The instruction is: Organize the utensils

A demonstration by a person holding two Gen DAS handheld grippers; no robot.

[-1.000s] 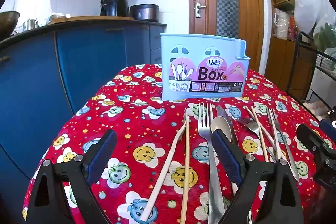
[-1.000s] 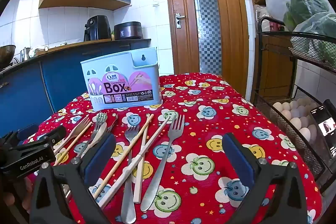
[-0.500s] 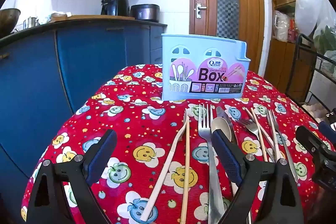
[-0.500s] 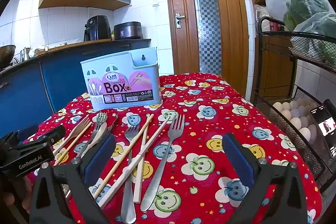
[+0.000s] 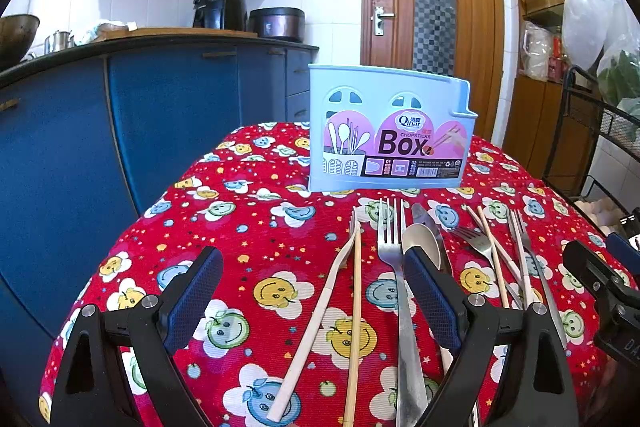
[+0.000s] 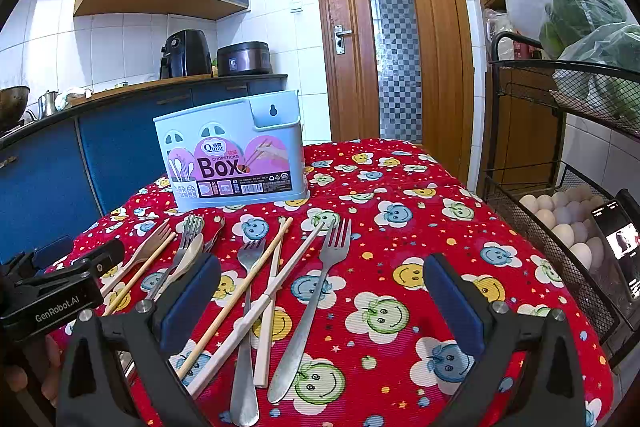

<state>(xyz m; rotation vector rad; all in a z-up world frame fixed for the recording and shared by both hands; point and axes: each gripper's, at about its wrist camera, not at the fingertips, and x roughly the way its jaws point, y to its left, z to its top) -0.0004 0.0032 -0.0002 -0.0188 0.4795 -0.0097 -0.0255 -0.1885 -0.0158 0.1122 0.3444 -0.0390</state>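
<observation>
A light-blue chopstick box (image 5: 390,131) (image 6: 234,155) stands upright at the far side of the red smiley tablecloth (image 5: 256,227) (image 6: 400,211). In front of it lie several utensils: forks (image 5: 390,239) (image 6: 328,267), a spoon (image 5: 420,245), a knife (image 5: 426,217), white and wooden chopsticks (image 5: 356,291) (image 6: 256,267). My left gripper (image 5: 314,293) hangs open low over the near left utensils, holding nothing. My right gripper (image 6: 322,295) is open above the forks and chopsticks on the right, also empty. Each gripper's body shows at the edge of the other's view.
Blue kitchen cabinets (image 5: 168,115) run along the left behind the table. A black wire rack (image 6: 568,227) with eggs (image 6: 560,215) stands close to the table's right edge, and a phone (image 6: 618,247) leans there. A wooden door (image 6: 396,39) is behind the table.
</observation>
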